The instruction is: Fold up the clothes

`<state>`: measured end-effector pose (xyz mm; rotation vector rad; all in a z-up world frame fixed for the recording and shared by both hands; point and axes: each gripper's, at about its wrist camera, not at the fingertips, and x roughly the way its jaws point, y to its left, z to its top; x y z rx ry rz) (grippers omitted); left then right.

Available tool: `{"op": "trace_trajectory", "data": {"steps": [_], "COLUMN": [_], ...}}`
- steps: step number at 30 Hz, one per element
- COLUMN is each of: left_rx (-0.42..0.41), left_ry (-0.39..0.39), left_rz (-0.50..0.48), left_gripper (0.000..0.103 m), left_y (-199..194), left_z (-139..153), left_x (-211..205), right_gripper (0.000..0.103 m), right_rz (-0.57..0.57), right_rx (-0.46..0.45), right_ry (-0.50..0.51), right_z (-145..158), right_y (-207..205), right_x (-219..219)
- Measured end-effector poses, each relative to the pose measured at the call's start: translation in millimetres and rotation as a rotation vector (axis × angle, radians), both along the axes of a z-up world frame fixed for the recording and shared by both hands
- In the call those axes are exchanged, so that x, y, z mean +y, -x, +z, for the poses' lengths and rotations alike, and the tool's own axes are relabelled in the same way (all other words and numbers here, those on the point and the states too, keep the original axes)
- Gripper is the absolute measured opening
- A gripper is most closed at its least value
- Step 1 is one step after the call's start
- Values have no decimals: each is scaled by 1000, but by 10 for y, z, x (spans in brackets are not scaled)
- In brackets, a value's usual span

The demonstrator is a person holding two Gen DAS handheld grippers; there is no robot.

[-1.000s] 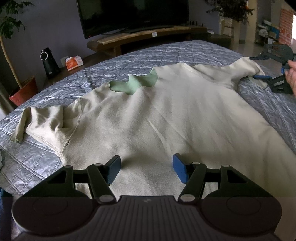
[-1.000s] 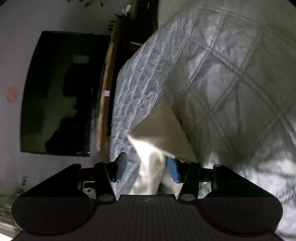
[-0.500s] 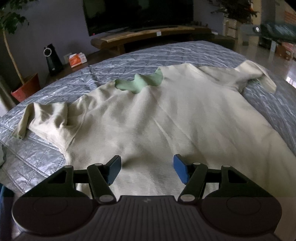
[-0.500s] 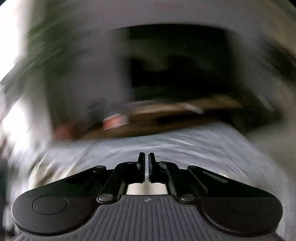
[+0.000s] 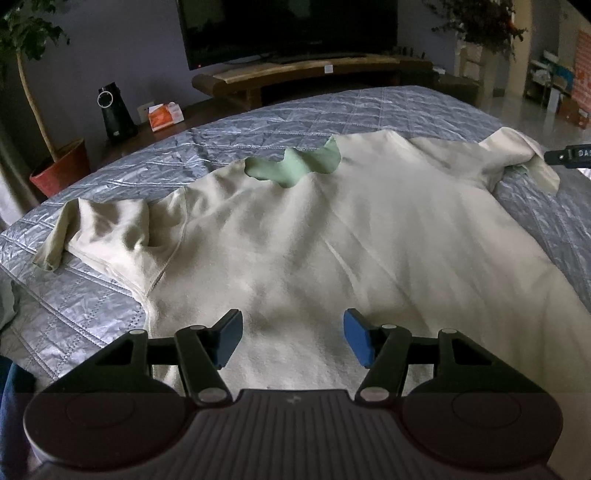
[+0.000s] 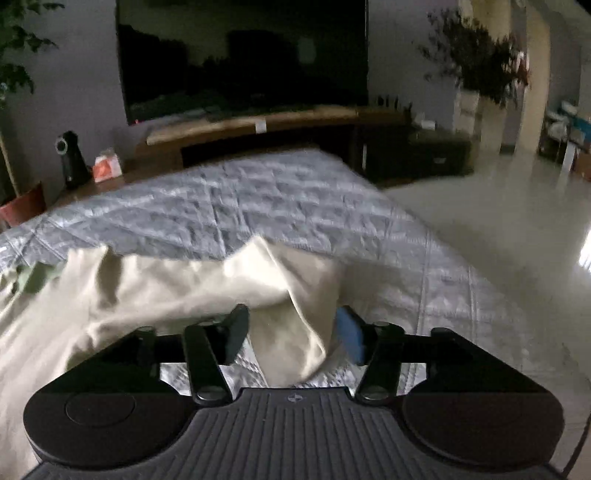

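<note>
Right tongs [image 6: 293,334], rolled upright since, opening around the sleeve [image 6: 291,295].

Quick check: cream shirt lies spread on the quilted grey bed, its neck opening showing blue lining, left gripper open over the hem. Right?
Not quite: the lining at the neck opening is green, as the left wrist view shows. The rest holds: the cream shirt lies spread on the quilted grey bed, left gripper open over the hem.

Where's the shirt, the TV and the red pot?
shirt [image 5: 332,258], left wrist view, middle of its body
TV [image 5: 288,26], left wrist view, dark screen
red pot [image 5: 61,170], left wrist view, its side
</note>
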<state>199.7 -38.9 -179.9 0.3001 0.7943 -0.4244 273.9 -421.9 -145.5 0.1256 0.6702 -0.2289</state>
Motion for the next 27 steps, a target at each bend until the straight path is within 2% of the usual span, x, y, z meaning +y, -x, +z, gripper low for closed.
{"op": "trace_trajectory", "data": {"steps": [1, 3, 4, 5, 6, 7, 10, 13, 19, 23, 27], "left_rx": [0, 0, 0, 0, -1, -2, 0, 0, 2, 1, -2], "left_ry": [-2, -4, -4, -4, -5, -5, -2, -3, 5, 16, 34], "left_rz": [1, 2, 3, 4, 4, 4, 4, 2, 9, 18, 36], "left_gripper": [57, 57, 57, 57, 57, 57, 58, 57, 57, 57, 57], "left_y": [1, 3, 3, 3, 5, 9, 15, 22, 7, -3, -25], "left_z": [-2, -5, -6, -8, -9, -7, -6, 0, 11, 33, 66], "left_x": [-3, -9, -13, -16, -21, -25, -22, -17, 12, 48, 109], "right_gripper": [67, 66, 61, 32, 9, 3, 2, 2, 2, 2, 2], "right_rz": [6, -2, -15, -26, -24, -31, -16, 0, 168, 285, 396], "right_rx": [18, 49, 52, 56, 68, 85, 34, -52, -137, -196, -197], "right_ry": [3, 20, 13, 2, -33, -33, -22, 7, 78, -4, -147], "right_z": [-52, -194, -205, -219, -253, -249, -49, 306, 1076, 1456, 1569], "right_y": [-14, -76, -66, -65, -129, -129, -60, -49, 1, 100, 39], "right_x": [-7, -39, -77, -117, -166, -194, -214, -185, 226, 565, 964]}}
